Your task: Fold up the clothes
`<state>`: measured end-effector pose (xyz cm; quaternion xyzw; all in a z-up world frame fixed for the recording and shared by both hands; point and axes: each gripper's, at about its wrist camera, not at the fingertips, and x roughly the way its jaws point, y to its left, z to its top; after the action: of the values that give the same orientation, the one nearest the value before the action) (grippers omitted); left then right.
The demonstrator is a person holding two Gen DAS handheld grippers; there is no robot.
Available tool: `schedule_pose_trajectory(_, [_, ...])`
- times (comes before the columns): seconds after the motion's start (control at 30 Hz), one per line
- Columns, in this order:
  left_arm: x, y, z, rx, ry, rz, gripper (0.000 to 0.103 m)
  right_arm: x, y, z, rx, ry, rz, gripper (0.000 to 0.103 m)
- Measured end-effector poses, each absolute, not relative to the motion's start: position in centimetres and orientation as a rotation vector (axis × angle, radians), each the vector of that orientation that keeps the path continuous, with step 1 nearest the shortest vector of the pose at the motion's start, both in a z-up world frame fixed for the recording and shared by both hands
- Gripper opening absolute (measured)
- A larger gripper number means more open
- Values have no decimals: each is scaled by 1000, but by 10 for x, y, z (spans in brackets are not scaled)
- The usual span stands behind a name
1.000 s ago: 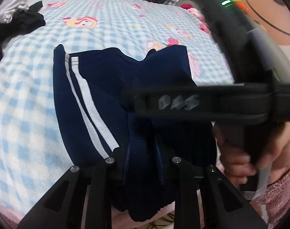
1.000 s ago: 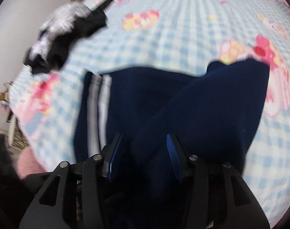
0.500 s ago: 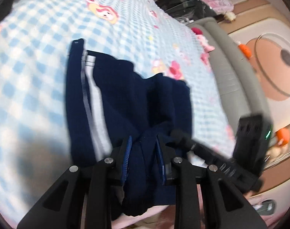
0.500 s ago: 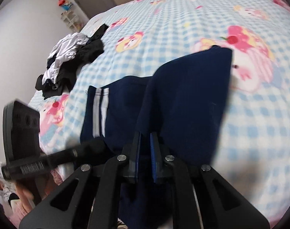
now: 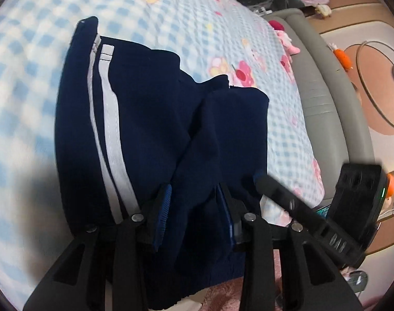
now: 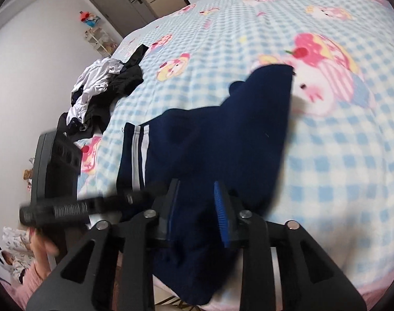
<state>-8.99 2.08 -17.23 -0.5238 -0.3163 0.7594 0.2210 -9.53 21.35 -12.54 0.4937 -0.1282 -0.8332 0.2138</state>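
A navy garment with two white side stripes lies folded on the blue-checked bed cover, its near edge hanging over the bed's front. My left gripper is over that near edge. Its jaws are opening, with a fold of navy cloth between them and the blue pads showing. My right gripper is at the same edge further right. Its jaws are also opening, and the navy garment runs loosely between its pads. Each tool's black body shows in the other's view.
A heap of black and white clothes lies at the bed's far left corner. A grey padded bed frame and pink plush toys line the right side. A grey door stands behind. A pink sleeve is low left.
The right gripper swung away from in front of the left camera, clamped on the navy cloth, then parted its jaws again. The left gripper's jaws widened and it rolled.
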Motion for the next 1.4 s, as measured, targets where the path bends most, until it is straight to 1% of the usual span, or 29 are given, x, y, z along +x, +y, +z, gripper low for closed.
schedule_pose_trajectory(0.07, [-81,19,-171,-1429,-863,2112,36,-109,198,-126,1381,-342,-2301,39])
schedule_pose_trajectory(0.13, [-75,20,-170,-1425,-838,2112,36,-123,181,-137,1451,-279,-2273,59])
schedule_pose_trajectory(0.2, [-76,26,-170,-1423,-802,2122,36,-137,162,-149,1530,-205,-2240,61])
schedule_pose_trajectory(0.27, [-77,31,-167,-1421,-758,2132,36,-139,157,-155,1548,-167,-2233,57])
schedule_pose_trajectory(0.33, [-77,36,-164,-1411,-706,2149,37,-139,153,-160,1556,-136,-2231,37])
schedule_pose_trajectory(0.37, [-77,39,-162,-1403,-678,2158,37,-138,152,-163,1560,-120,-2230,31])
schedule_pose_trajectory(0.4, [-77,40,-161,-1395,-660,2164,38,-137,153,-163,1554,-136,-2223,20])
schedule_pose_trajectory(0.43, [-78,40,-161,-1385,-668,2159,38,-136,158,-161,1542,-167,-2218,11])
schedule_pose_trajectory(0.53, [-77,29,-163,-1363,-740,2139,38,-127,177,-153,1502,-244,-2239,7])
schedule_pose_trajectory(0.63, [-82,6,-166,-1336,-875,2119,39,-114,198,-146,1479,-307,-2266,6])
schedule_pose_trajectory(0.77, [-95,-6,-171,-1338,-984,2097,39,-95,226,-141,1436,-446,-2262,6])
schedule_pose_trajectory(0.83, [-103,6,-166,-1358,-925,2107,38,-84,239,-140,1420,-502,-2268,6])
schedule_pose_trajectory(0.97, [-117,41,-165,-1443,-757,2106,38,-75,253,-146,1447,-520,-2289,6])
schedule_pose_trajectory(1.0, [-120,47,-169,-1479,-737,2099,37,-75,255,-149,1458,-527,-2289,6])
schedule_pose_trajectory(1.1, [-118,56,-170,-1489,-694,2104,36,-79,253,-139,1413,-519,-2304,9])
schedule_pose_trajectory(1.13, [-114,57,-167,-1468,-680,2112,36,-80,251,-134,1390,-513,-2308,12])
schedule_pose_trajectory(1.17, [-110,56,-165,-1451,-674,2116,36,-84,248,-130,1378,-509,-2299,18])
schedule_pose_trajectory(1.2, [-106,55,-163,-1435,-669,2119,36,-90,244,-128,1372,-505,-2284,31])
schedule_pose_trajectory(1.23, [-103,54,-162,-1424,-661,2122,36,-95,239,-126,1366,-501,-2269,40])
schedule_pose_trajectory(1.3, [-97,52,-161,-1409,-645,2127,36,-108,224,-125,1382,-468,-2224,42])
schedule_pose_trajectory(1.37, [-94,52,-161,-1399,-635,2127,36,-123,202,-131,1429,-393,-2185,49])
schedule_pose_trajectory(1.4, [-94,54,-161,-1395,-626,2128,36,-128,191,-137,1465,-359,-2152,50])
